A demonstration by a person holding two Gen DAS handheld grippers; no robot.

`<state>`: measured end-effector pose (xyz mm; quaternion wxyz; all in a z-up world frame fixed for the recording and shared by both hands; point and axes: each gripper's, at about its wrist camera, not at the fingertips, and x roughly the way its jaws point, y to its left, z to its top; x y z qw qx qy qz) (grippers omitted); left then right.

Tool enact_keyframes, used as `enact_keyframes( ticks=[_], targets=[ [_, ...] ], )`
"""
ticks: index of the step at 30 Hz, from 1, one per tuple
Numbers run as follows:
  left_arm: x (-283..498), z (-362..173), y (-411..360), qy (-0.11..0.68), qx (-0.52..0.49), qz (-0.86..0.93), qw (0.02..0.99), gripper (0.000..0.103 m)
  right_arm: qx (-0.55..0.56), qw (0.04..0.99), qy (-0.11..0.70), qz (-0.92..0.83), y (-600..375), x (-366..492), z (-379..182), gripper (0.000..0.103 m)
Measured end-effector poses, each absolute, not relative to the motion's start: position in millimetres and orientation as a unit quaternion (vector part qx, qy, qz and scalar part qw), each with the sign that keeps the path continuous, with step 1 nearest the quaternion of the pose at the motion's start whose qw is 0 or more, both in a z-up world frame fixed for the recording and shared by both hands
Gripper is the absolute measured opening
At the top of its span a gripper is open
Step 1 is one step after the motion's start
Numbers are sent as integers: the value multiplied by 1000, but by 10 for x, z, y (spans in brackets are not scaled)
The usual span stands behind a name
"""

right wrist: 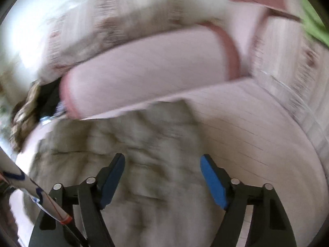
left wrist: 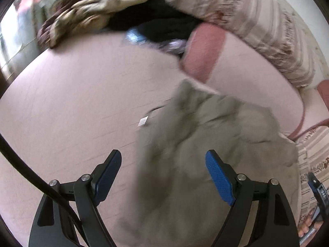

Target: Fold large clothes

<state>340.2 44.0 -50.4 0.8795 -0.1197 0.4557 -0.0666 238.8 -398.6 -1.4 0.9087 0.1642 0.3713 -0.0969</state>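
Room: wide bare pink bed (left wrist: 61, 103) left of the garment; pillows (left wrist: 205, 49) and dark clothes pile (left wrist: 160, 24) crowd the far edge.
Garment: grey-olive garment (left wrist: 205, 144) lies crumpled, mid-bed.
Left hand-held gripper (left wrist: 163, 170): fingers apart, empty, above it.
Right hand-held gripper (right wrist: 162, 175): fingers apart, empty, over the wrinkles.

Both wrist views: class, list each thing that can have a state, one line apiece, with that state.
Crumpled grey-beige garment: unfolded, lying rumpled on the pink bed sheet.
Left gripper: open, holding nothing.
Right gripper: open, holding nothing.
Pink-edged pillow: lying flat behind the garment.
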Motion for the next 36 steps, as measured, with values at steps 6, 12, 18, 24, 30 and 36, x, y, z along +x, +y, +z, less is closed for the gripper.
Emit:
enact_keyframes(
  ticks=[6, 12, 18, 24, 30, 36],
  targets=[
    [3711, -432, -541, 465, -96, -130, 870, 83, 128, 911, 391, 0, -3104, 3218, -136, 51],
    [4143, -872, -1154, 497, -48, -115, 859, 84, 195, 883, 428, -3, -3252, 3713, -661, 47],
    [4434, -1046, -1050, 499, -47, -98, 860, 88, 220, 879, 422, -16, -3722, 3863, -835, 40],
    [4669, -1099, -821, 498, -46, -60, 864, 88, 286, 859, 421, -45, -4406, 3809, -1027, 1],
    [4854, -1235, -390, 509, -101, -40, 854, 87, 367, 835, 406, -58, -4863, 3698, -1231, 0],
    [4834, -1187, -13, 505, -97, -4, 858, 84, 374, 830, 405, -90, -5194, 3541, -1189, 0]
  ],
)
